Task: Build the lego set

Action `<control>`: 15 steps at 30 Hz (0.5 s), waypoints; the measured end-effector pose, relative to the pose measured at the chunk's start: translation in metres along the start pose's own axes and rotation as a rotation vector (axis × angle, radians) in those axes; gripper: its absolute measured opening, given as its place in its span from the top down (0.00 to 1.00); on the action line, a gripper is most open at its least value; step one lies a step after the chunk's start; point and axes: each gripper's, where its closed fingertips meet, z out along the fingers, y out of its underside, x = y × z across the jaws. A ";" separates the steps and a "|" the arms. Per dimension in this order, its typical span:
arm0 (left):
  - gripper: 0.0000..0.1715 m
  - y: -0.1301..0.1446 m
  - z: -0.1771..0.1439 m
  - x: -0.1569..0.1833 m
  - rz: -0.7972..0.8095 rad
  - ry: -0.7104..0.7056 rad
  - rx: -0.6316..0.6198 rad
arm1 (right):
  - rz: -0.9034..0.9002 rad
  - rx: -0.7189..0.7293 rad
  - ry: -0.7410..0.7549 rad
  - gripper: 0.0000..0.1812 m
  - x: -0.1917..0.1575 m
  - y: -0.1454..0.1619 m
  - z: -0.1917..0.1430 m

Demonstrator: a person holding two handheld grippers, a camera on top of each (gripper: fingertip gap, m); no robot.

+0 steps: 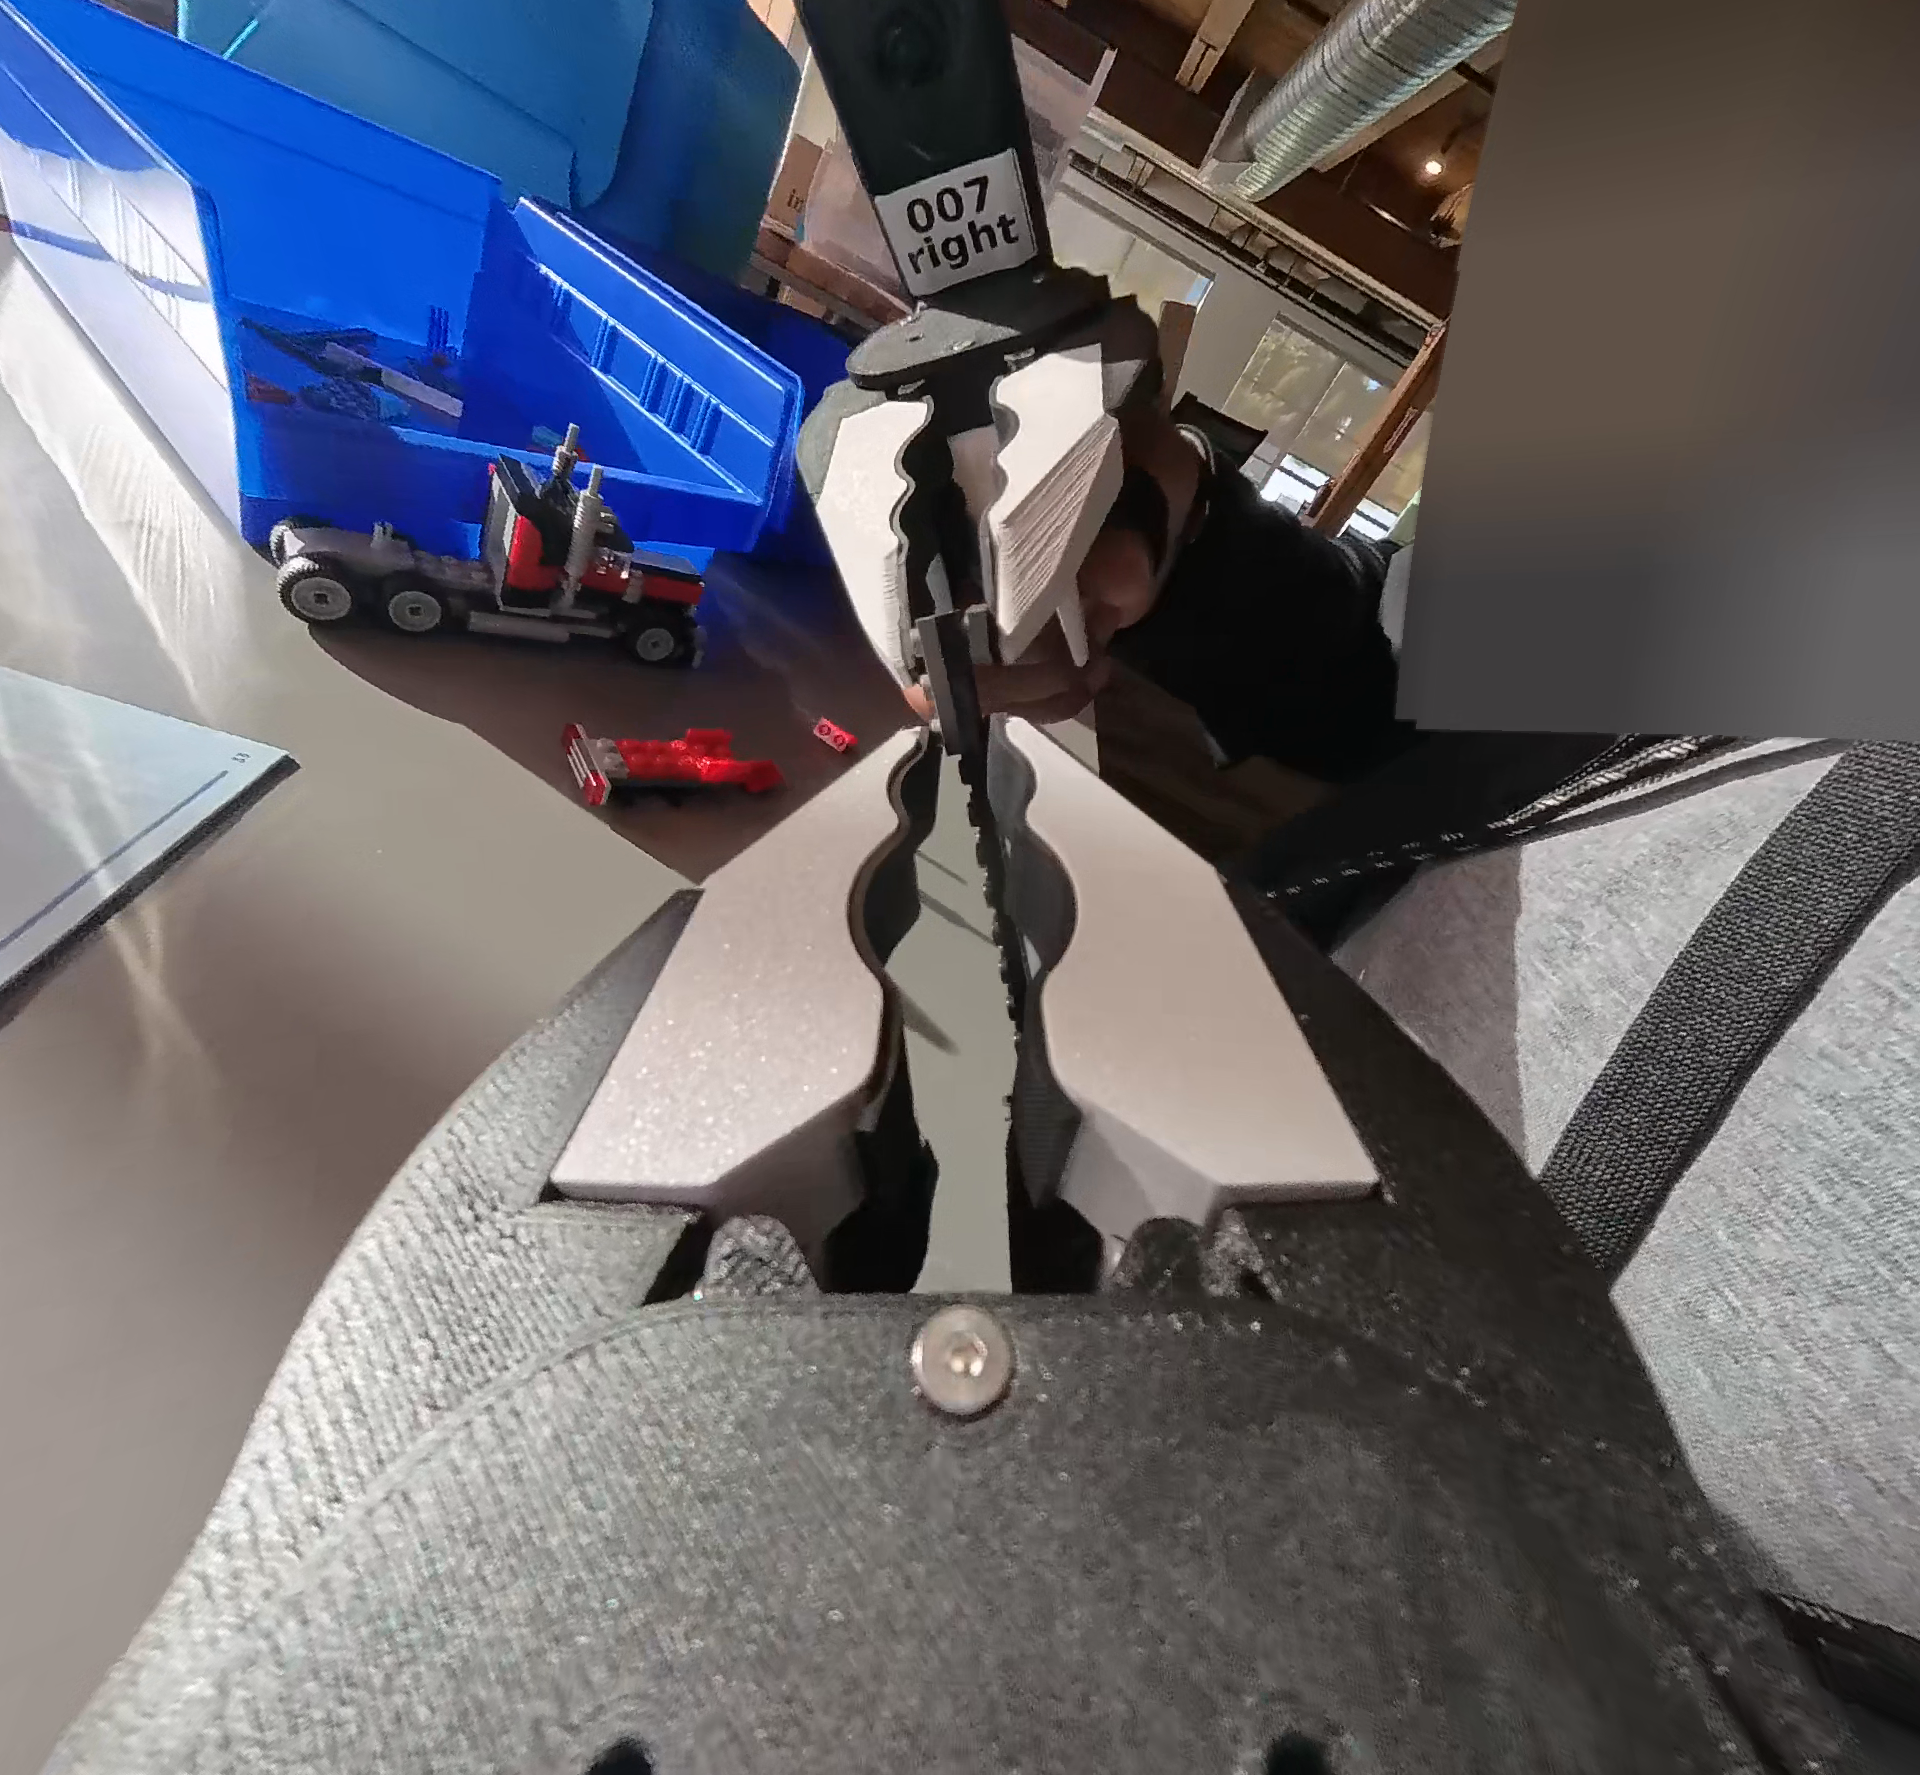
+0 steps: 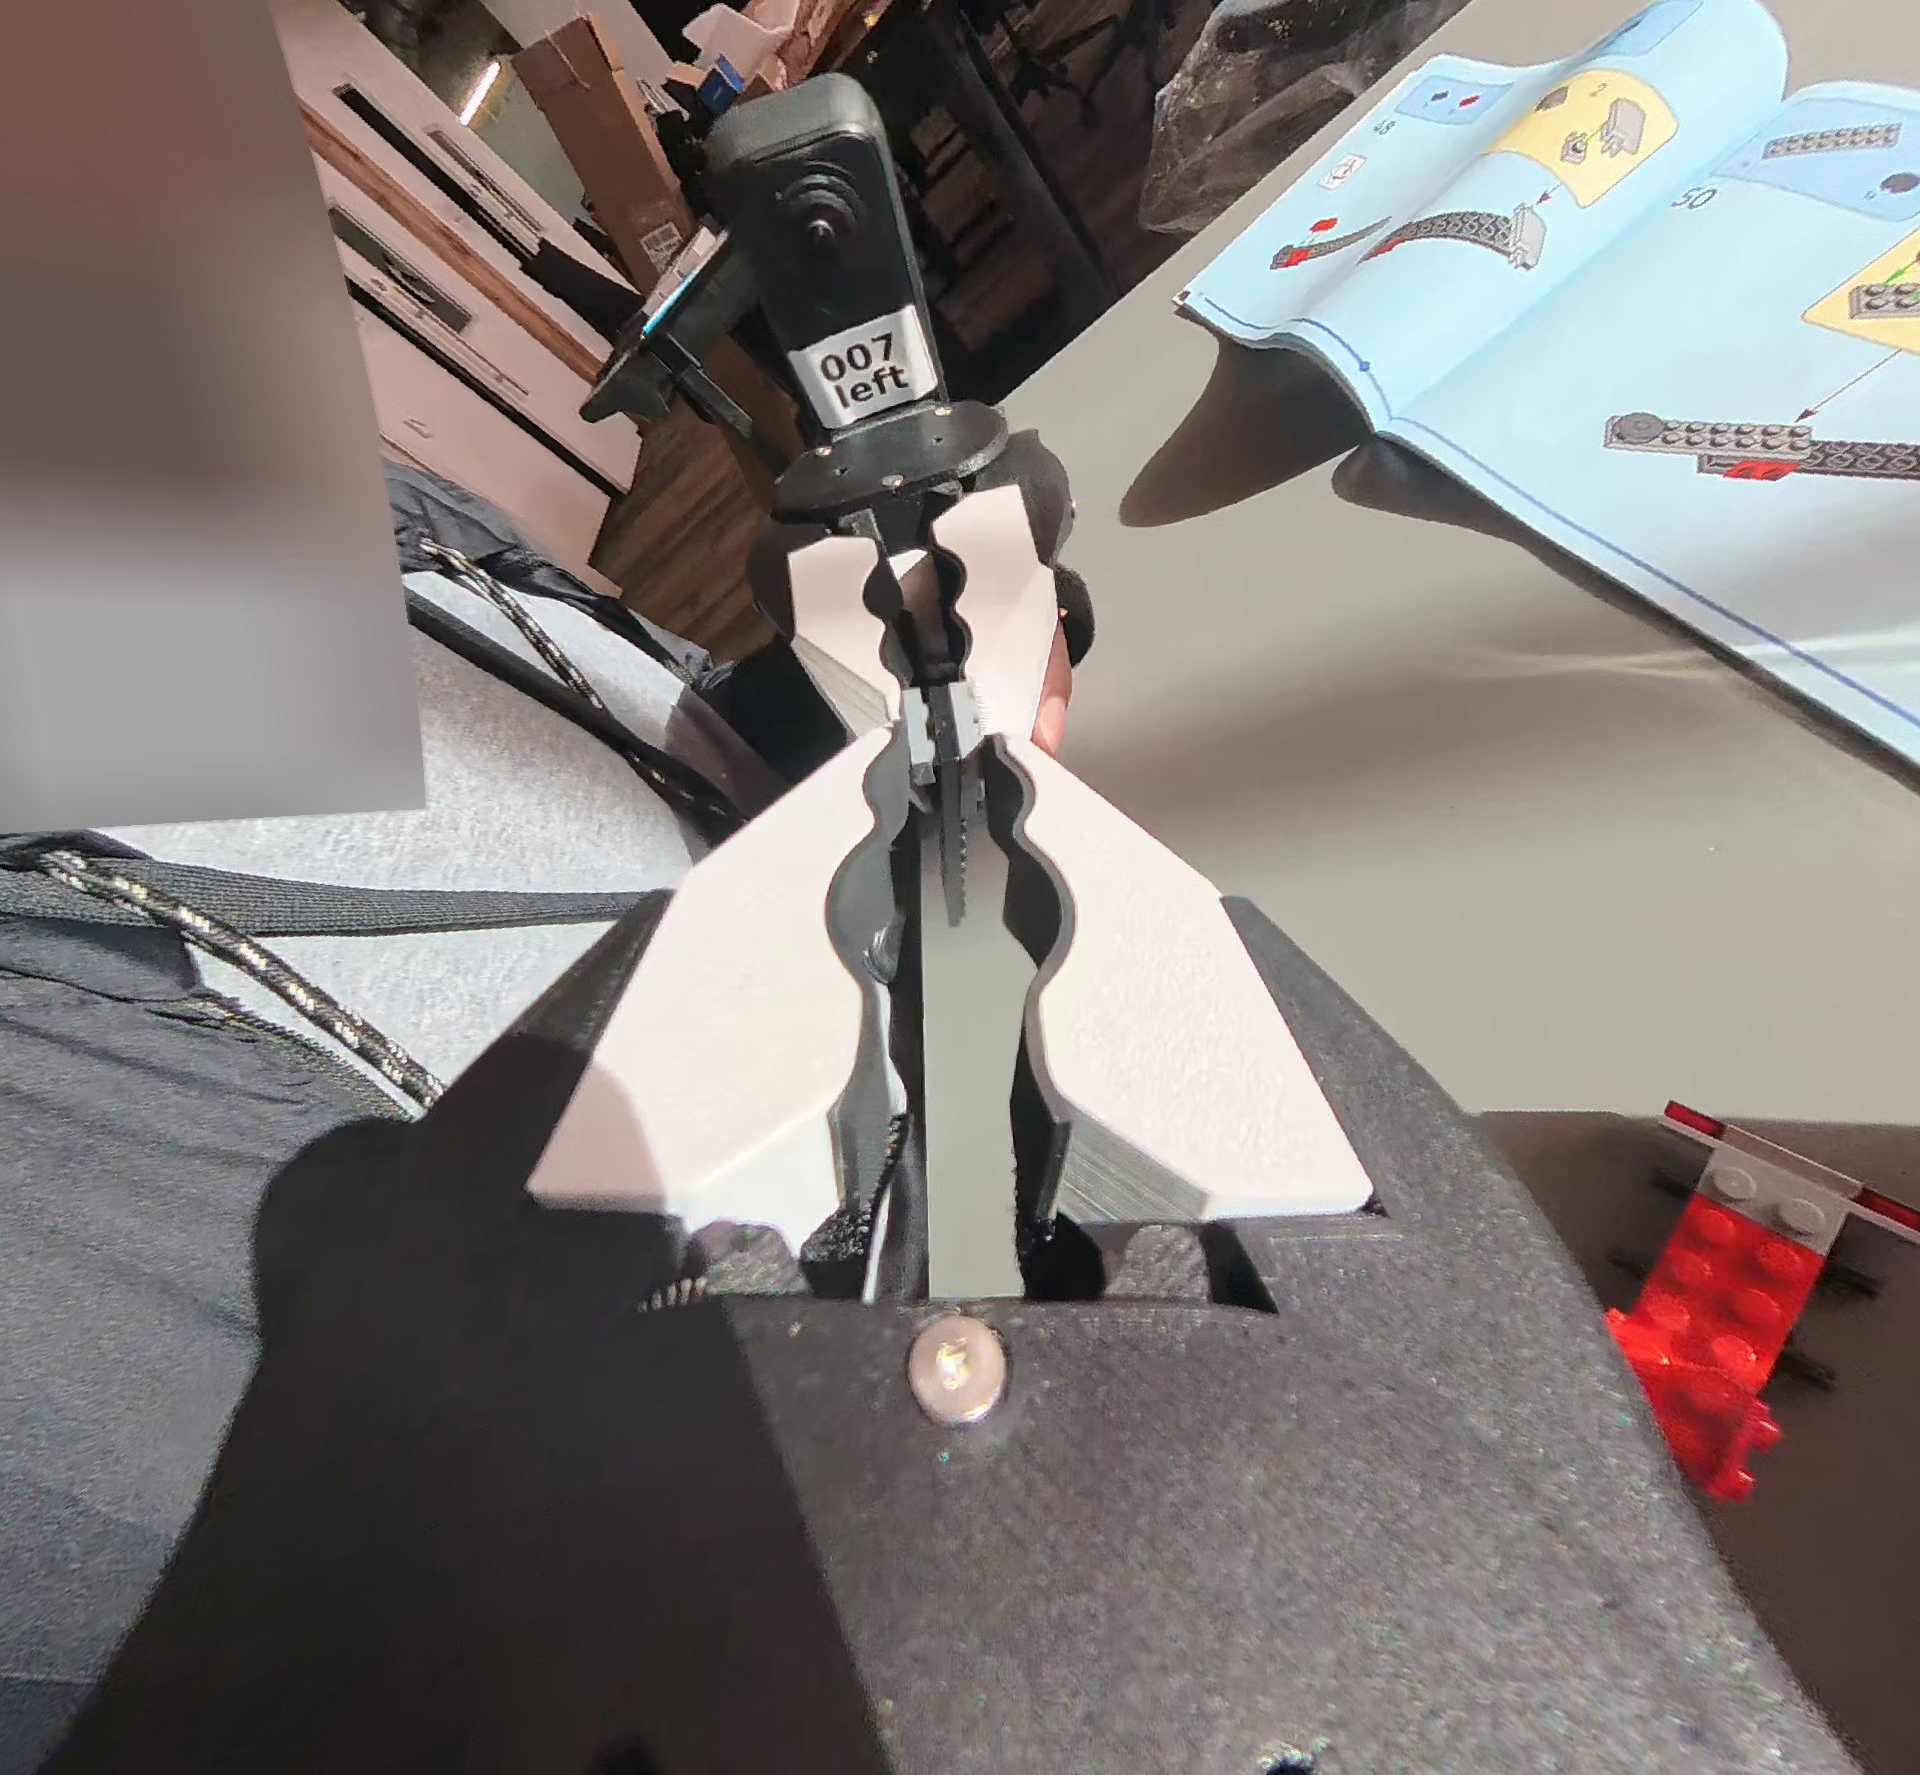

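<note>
Together we hold a long thin black toothed lego strip with small grey bricks on it (image 1: 951, 676) from opposite ends: our left gripper (image 1: 961, 769) and our right gripper (image 2: 951, 769) meet tip to tip above the glossy grey-brown surface (image 1: 312, 946), and the fingers of each are clenched on that strip. Taking the strip as our landmark, in the left wrist view the built red, black and grey lego truck (image 1: 488, 572) stands well to its left on the surface, just before a blue plastic bin (image 1: 343, 291). A red and grey lego subassembly (image 1: 670, 764) lies nearer, left of the strip, with a tiny red plate (image 1: 834, 733) close by. In the right wrist view the open light-blue instruction booklet (image 2: 1558, 354) lies off to its upper right.
</note>
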 end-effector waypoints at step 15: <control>0.94 -0.002 -0.001 0.007 0.106 0.011 0.004 | -0.016 0.013 -0.008 0.92 -0.007 0.001 0.002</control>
